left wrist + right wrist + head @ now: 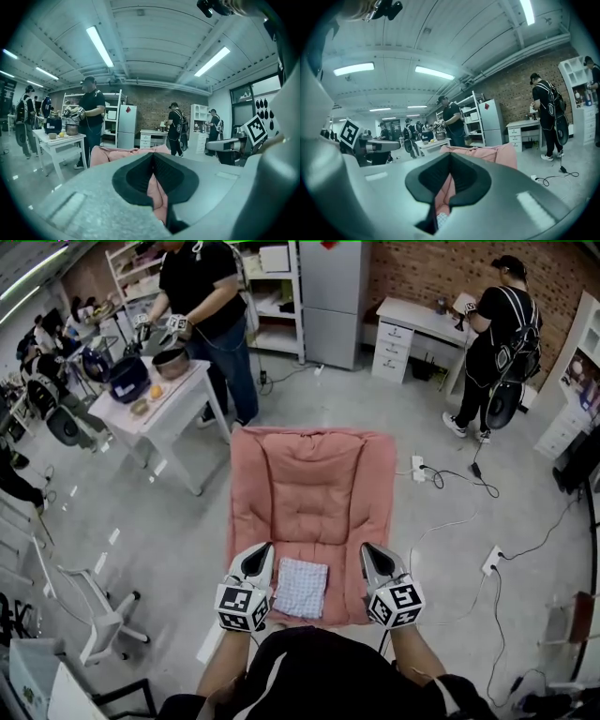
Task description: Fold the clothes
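A small folded blue-and-white checked cloth (301,588) lies on the near end of a pink padded mat (314,493). My left gripper (262,554) hovers just left of the cloth and my right gripper (370,551) just right of it. Both point forward over the mat, shut, with nothing between the jaws. In the left gripper view the closed left gripper (152,155) looks level over the pink mat (110,154). In the right gripper view the shut right gripper (450,156) has the mat (487,152) beyond it, and a bit of the checked cloth (440,219) shows below it.
A white table (178,413) with pots stands at the far left, a person working at it. Another person (502,334) stands at a desk at the back right. Cables and a power strip (492,562) lie on the floor to the right. A white chair frame (94,610) is at left.
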The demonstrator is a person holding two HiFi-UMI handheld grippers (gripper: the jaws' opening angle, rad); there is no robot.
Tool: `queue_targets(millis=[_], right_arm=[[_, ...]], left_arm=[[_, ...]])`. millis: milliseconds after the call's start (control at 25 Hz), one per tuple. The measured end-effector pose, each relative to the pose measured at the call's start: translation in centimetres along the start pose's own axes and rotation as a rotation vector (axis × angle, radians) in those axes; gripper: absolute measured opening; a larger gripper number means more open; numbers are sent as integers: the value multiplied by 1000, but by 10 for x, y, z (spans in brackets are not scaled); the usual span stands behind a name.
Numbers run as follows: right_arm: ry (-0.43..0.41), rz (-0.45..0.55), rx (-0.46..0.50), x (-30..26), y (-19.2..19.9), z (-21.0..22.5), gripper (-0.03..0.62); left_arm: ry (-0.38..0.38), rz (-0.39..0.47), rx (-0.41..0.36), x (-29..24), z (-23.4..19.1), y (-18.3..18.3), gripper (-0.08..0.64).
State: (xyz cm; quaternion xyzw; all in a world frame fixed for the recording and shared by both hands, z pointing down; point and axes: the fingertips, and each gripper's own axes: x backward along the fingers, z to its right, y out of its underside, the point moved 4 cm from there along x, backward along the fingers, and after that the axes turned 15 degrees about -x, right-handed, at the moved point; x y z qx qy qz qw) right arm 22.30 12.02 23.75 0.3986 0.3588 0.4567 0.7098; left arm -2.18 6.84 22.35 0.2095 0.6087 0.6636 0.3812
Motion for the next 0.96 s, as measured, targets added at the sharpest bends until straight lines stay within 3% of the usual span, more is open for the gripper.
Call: queue_targets(millis=[520, 960], right_arm=[[35, 34, 0, -33, 0, -22, 3], [75, 41, 0, -30, 4, -26, 5]], left_arm=[[22, 12, -7, -3, -39, 5, 8], [60, 31, -1, -3, -39, 8, 8]])
